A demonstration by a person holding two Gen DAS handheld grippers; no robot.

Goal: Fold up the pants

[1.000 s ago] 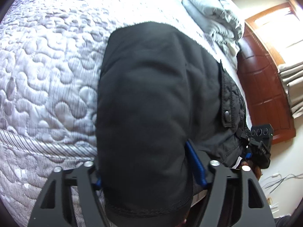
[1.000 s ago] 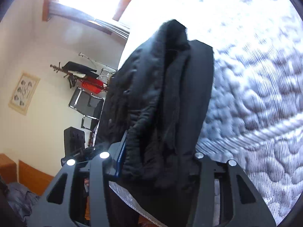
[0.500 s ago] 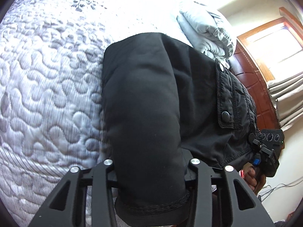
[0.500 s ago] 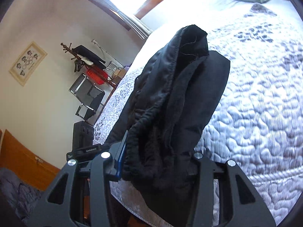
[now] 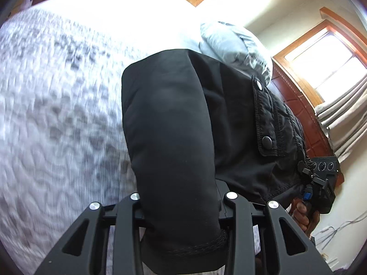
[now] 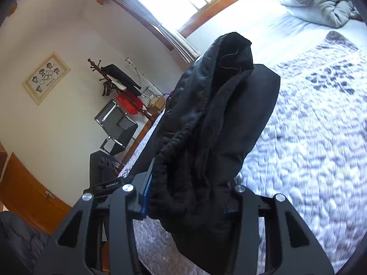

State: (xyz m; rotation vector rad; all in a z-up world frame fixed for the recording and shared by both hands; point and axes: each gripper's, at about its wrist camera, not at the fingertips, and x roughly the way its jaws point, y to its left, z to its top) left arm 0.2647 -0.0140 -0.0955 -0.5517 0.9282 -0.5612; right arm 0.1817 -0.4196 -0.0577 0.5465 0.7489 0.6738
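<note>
Pants: black pants [image 5: 174, 142], bundled into a thick stack, held up over the near edge of the bed [image 5: 52, 105]; the far end of the stack seems to lie on or just over the quilt, though I cannot tell whether it touches.
Left claw: left claw [image 5: 181, 208] has its jaws closing, with a smooth folded leg end filling the gap between them; the hem hangs out below, toward the camera.
Right claw: right claw [image 6: 185, 197] is clamped on the bunched, gathered end of the same stack, cloth pressed against both pads; in the left view it shows at the right edge with a hand [image 5: 304, 217] on its grip.
Key relation: the pants run forward from both claws toward the middle of the bed, so the stack's width spans from one claw to the other and its length points away from the person. Each claw has one near corner; neither is nearer than the other.
Step in hand: by my judgement, carrying the near end up and forward to lay it over the far part.
Open room: the quilt ahead and to the left lies bare and wide; a grey duvet [image 6: 325, 2] sits well apart near the headboard.
Edges: the bed's near edge runs just below the claws, so slack cloth could slide off it.
</note>
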